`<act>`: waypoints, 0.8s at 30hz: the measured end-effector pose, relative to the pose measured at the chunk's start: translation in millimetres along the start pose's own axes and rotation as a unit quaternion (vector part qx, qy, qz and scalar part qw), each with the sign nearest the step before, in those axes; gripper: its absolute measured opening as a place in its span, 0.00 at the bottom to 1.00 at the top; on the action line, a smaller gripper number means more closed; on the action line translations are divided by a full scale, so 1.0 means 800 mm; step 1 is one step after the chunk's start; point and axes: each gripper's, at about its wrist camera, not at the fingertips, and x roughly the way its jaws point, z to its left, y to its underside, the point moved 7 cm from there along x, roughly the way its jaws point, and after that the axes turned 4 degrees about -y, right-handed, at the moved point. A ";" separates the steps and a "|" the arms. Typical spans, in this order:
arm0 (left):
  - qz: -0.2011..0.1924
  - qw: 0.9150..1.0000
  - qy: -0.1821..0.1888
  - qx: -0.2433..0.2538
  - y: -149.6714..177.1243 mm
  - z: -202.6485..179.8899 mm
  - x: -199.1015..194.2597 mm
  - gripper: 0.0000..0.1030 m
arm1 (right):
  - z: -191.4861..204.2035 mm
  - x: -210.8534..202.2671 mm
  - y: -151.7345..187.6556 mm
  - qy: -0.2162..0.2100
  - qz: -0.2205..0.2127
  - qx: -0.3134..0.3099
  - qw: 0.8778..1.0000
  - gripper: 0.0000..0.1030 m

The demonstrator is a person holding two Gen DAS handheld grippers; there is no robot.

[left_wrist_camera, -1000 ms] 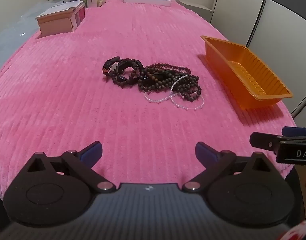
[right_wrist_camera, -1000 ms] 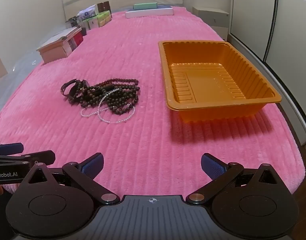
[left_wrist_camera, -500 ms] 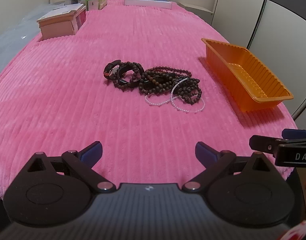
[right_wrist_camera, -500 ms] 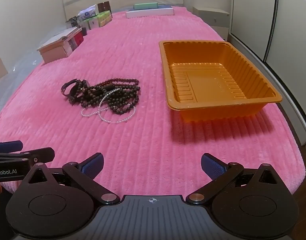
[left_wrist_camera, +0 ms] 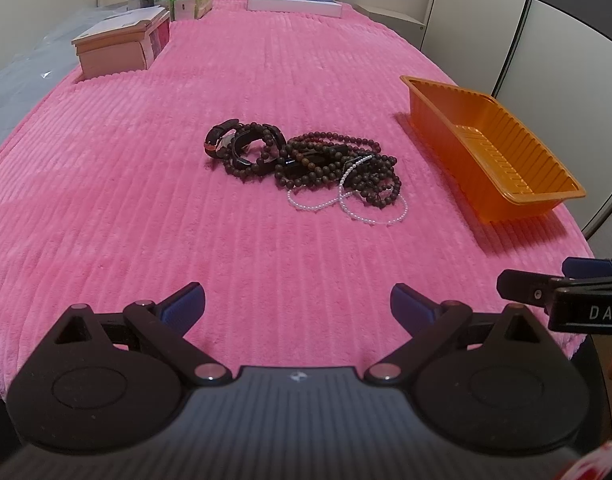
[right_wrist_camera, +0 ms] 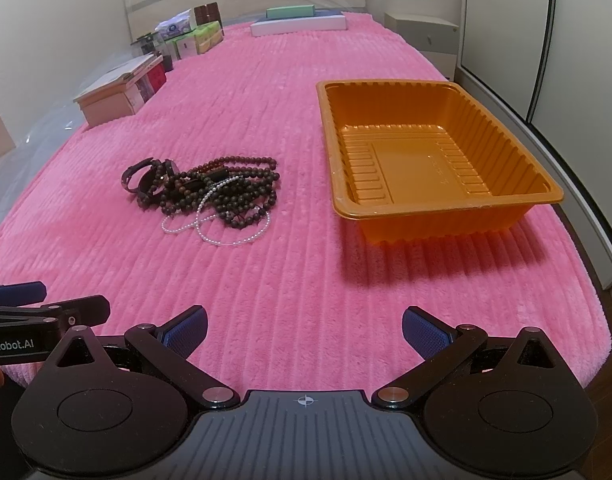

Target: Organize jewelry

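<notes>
Standing near the foot of the bed, I see both tools held low over the near edge of the pink blanket (left_wrist_camera: 146, 184), and nothing is picked yet. The left gripper (left_wrist_camera: 298, 304) has its jaws spread wide and holds nothing; the right gripper (right_wrist_camera: 304, 330) is the same, wide apart and with nothing between. The jewelry pile (left_wrist_camera: 306, 160) lies in the middle of the blanket: dark bead strings, 2 or 3 dark bangles at its left end, and a thin white pearl strand (left_wrist_camera: 347, 208) looping out toward the grippers. The orange tray (right_wrist_camera: 437, 208) stands to the right of the pile, apart from it, with nothing inside.

I judge this is the very start, the approach step. The next move asks 1 gripper to go forward to the pile and close on a single piece; the strings look tangled, so several may come up together.
</notes>
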 end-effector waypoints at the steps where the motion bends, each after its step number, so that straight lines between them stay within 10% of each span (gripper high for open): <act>1: 0.000 1.000 0.000 0.000 0.000 0.000 0.000 0.96 | 0.000 0.000 0.000 0.000 0.000 0.000 1.000 1.00; 24: 0.002 1.000 0.001 0.001 0.001 -0.005 0.002 0.96 | -0.001 0.000 0.000 0.000 0.000 0.001 1.000 1.00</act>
